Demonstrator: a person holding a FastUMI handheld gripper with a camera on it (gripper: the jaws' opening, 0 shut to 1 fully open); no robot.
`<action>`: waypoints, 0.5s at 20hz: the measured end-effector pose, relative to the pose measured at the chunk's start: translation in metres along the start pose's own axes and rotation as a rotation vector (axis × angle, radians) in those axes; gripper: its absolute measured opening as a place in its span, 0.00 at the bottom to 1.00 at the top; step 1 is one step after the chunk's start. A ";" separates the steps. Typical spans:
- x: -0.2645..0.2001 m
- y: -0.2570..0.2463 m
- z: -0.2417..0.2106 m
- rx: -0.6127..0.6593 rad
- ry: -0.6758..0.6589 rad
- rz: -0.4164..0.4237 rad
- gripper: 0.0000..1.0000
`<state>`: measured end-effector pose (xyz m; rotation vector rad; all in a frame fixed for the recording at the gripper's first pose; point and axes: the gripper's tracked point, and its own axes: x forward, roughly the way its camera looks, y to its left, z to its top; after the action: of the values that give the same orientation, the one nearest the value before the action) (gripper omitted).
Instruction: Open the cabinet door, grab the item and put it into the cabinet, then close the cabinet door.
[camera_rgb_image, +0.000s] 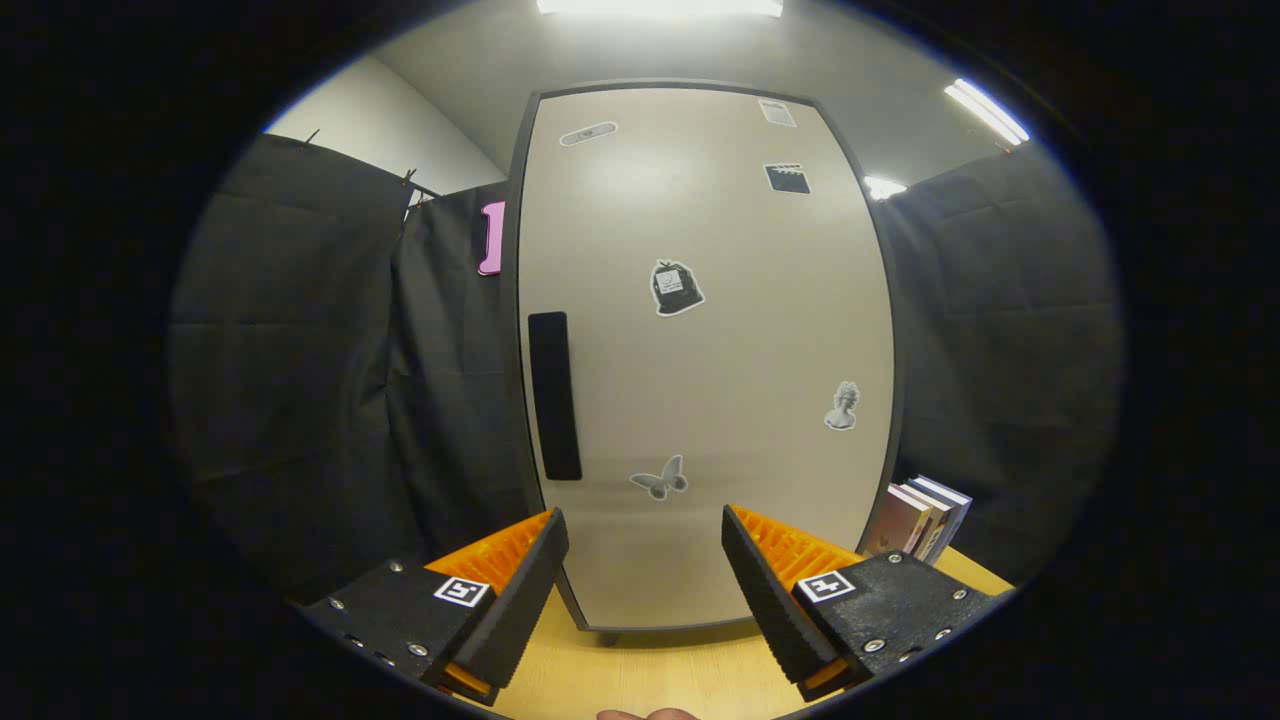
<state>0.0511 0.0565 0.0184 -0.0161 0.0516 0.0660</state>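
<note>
Tongs (645, 545): apart, empty, facing the shut door (710, 350).
Handle (554, 395): dark vertical bar by the door's left edge; probably stiff, best hold.
Books (925, 520): on the counter (640, 670), right of the cabinet; likely rigid, light.

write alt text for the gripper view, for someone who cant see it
A closed pale cabinet door with a dark vertical handle near its left edge stands just ahead of the gripper, whose fingers are open and hold nothing. Small stickers dot the door; books stand upright on the wooden table beside the cabinet's right side.
</note>
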 end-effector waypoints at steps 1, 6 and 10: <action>0.005 0.007 0.005 -0.002 -0.003 0.005 0.96; 0.038 0.037 0.012 0.002 0.009 0.038 0.96; 0.074 0.045 0.020 0.018 0.000 0.014 0.92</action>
<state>0.1233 0.1062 0.0337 0.0018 0.0524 0.0792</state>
